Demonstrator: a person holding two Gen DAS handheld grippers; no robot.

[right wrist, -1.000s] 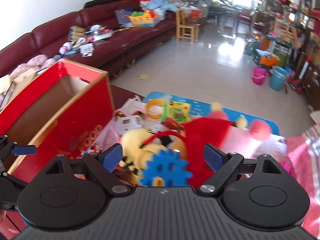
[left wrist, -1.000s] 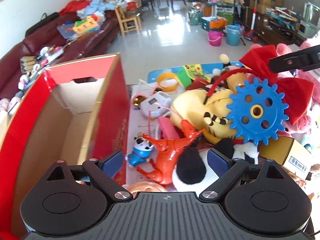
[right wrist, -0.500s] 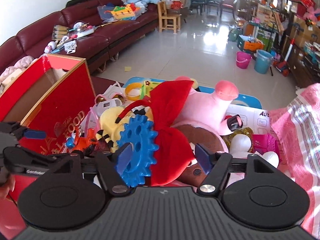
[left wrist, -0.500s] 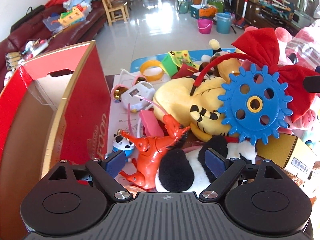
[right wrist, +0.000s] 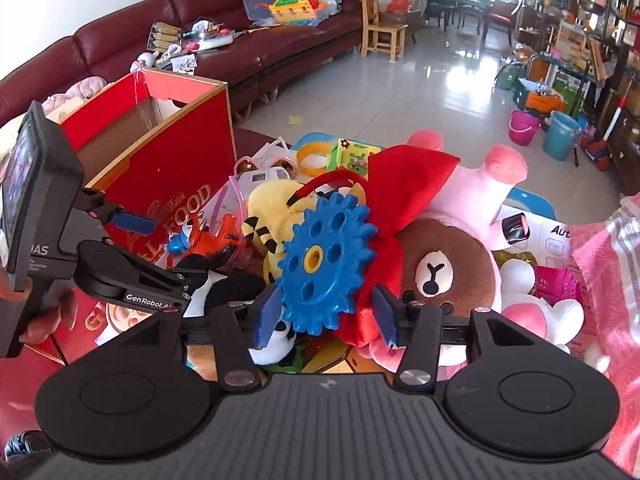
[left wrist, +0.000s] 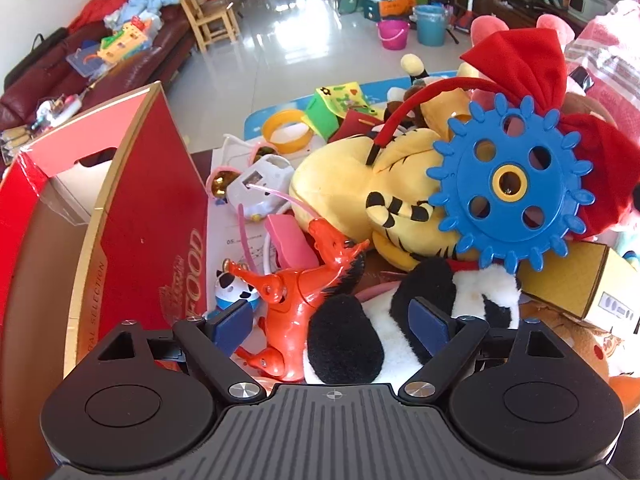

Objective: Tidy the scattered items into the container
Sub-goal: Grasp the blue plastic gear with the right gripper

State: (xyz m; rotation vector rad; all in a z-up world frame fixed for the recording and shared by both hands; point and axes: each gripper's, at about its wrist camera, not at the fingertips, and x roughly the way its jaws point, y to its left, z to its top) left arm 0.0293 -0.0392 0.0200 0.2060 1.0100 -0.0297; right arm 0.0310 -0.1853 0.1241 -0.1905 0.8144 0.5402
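Observation:
A red cardboard box [left wrist: 152, 200] stands open at the left, also in the right wrist view [right wrist: 176, 168]. Toys are piled beside it: a blue gear [left wrist: 508, 184], a yellow tiger plush [left wrist: 344, 184], a red bow headband [left wrist: 520, 64], an orange toy horse [left wrist: 296, 292] and a black-and-white plush [left wrist: 400, 320]. My left gripper [left wrist: 330, 322] is open, its fingers astride the orange horse and the black-and-white plush. My right gripper [right wrist: 326, 318] is open around the lower edge of the blue gear [right wrist: 328, 256] and the red bow [right wrist: 404, 184].
A brown bear plush [right wrist: 448, 268] and a pink plush [right wrist: 480, 184] lie right of the gear. A cardboard carton [left wrist: 572, 280], yellow ring [left wrist: 286, 130] and white toy [left wrist: 260, 188] sit in the pile. A maroon sofa [right wrist: 248, 40] runs behind the box.
The right gripper came down and forward until its fingers bracket the blue gear and red bow. The left gripper shifted right from the box and lowered over the horse and plush.

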